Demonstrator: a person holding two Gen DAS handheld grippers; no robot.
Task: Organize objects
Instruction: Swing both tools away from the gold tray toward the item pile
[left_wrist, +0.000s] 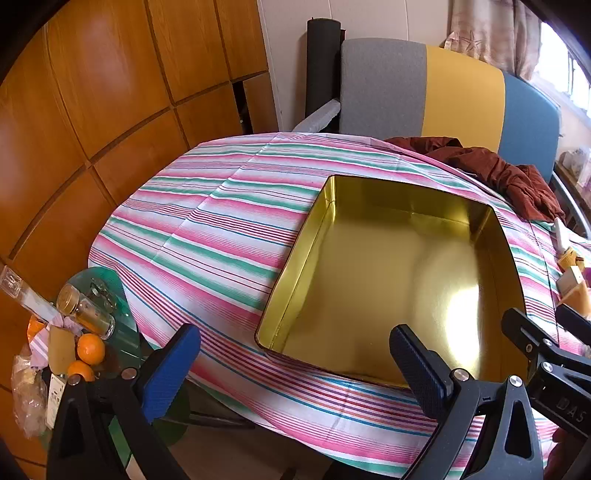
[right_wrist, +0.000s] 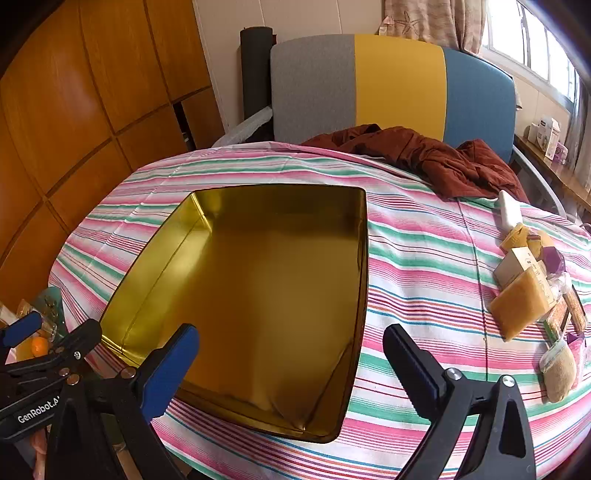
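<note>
A: Right wrist view shows the tin (right_wrist: 266, 295) lying open on the striped cloth (right_wrist: 424, 258), nothing in it, and the right gripper (right_wrist: 291, 365) hanging over its near edge with both fingers spread wide — nothing between them, nothing touched.

B: And the left one?

A: The left gripper (left_wrist: 295, 365) is just the same: released, fingers far apart, hovering above the tin's near left corner. Its grasp is bare too.

B: So which step is this?

A: The very start, by the look of it. The things to be sorted sit in a cluster to the right of the tin, well apart from it: a yellow pack (right_wrist: 521, 302), a small box (right_wrist: 515, 266), a purple piece (right_wrist: 553, 259), a white tube (right_wrist: 509, 212) and a pale pouch (right_wrist: 559, 369). None has gone in yet.

B: What does the next move call for?

A: Probably the right gripper swinging right toward that cluster, coming down over one item and closing on it. The yellow pack lies nearest the tin, though it overlaps its neighbours, so a clean pinch on its free edge would be wise.

B: Anything else about?

A: A rust-red garment (right_wrist: 424, 155) at the table's far side, clear of the work — and oranges (left_wrist: 90, 349) on a side stand
</note>
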